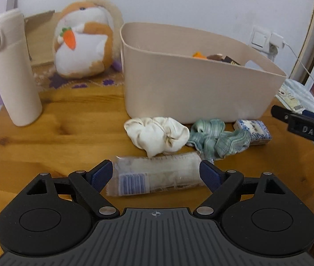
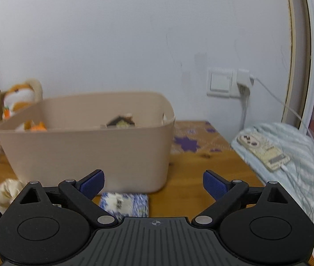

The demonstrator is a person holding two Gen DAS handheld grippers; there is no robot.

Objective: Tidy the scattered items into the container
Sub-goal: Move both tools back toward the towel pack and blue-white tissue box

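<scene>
The left tongs stand wide apart over the wooden surface, their blue pads flanking a clear plastic packet with a blue-striped label — the packet lies between them, but the pads do not press on it. Just beyond it lie a crumpled cream-white fabric scrunchie, a green striped fabric scrunchie touching it on the right, and a small blue-and-white patterned packet at the far end of the row. All three sit just in front of the beige plastic container, which already holds a few items, among them something orange. A tall cream flip-top bottle stands well to its left, with an orange-and-white plush toy holding a carrot behind

The right tongs are likewise spread wide and grip nothing — the blue-and-white packet lies on the surface below them, near the container's front wall
</scene>
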